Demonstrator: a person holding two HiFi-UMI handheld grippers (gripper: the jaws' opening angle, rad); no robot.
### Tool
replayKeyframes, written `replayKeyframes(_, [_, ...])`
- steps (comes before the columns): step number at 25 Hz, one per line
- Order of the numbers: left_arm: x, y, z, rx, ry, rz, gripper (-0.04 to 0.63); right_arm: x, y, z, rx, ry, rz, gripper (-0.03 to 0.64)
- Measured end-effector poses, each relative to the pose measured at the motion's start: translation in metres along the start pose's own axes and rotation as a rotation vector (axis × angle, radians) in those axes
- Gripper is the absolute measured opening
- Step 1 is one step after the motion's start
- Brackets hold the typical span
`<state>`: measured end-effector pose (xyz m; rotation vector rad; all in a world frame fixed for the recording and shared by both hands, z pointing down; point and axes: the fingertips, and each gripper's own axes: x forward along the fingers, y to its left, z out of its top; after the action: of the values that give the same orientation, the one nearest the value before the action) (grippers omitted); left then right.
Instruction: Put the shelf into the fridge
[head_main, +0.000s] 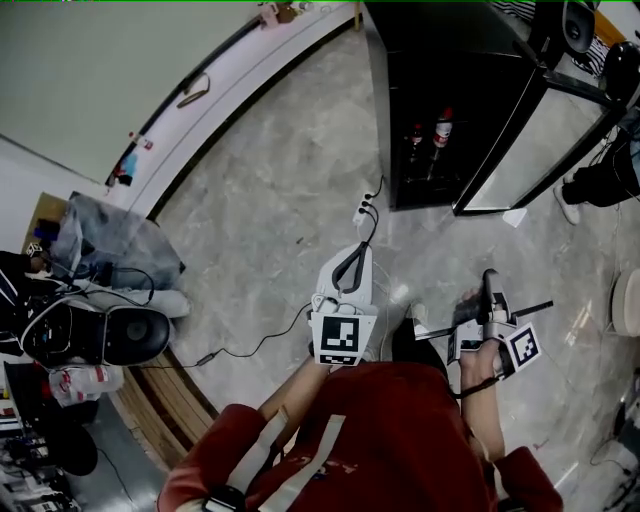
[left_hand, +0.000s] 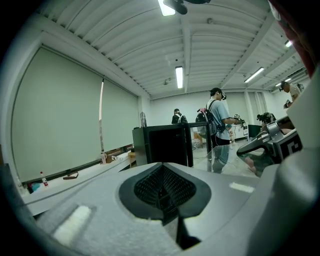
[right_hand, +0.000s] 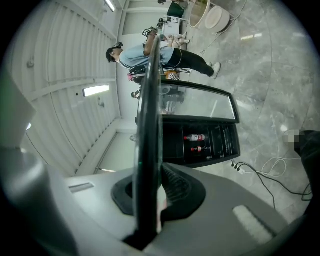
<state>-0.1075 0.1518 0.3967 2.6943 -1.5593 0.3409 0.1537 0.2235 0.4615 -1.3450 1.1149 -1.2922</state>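
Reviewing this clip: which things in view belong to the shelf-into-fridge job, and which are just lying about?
Job: shelf, clamped in the right claw; fridge, its glass door open.
Lying about: floor cables; power strip; grey bag; bottles in the fridge; left claw, shut and empty.

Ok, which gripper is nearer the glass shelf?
Right. The right gripper is clamped on the shelf by its edge; the left gripper is shut, empty, off to the shelf's left.

Grey floor: fridge (door open), cable.
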Motion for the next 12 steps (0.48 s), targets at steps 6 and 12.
replayKeyframes(6, [0.052, -0.008, 0.012, -0.007, 0.032, 0.037, -0.003, 0.055, 0.011, 0.04, 0.013, 0.029, 0.002, 0.011])
replayKeyframes(12, [0.102, -0.016, 0.024, 0.005, 0.048, 0.079, -0.003, 0.111, 0.011, 0.074, 0.043, 0.055, -0.001, 0.009])
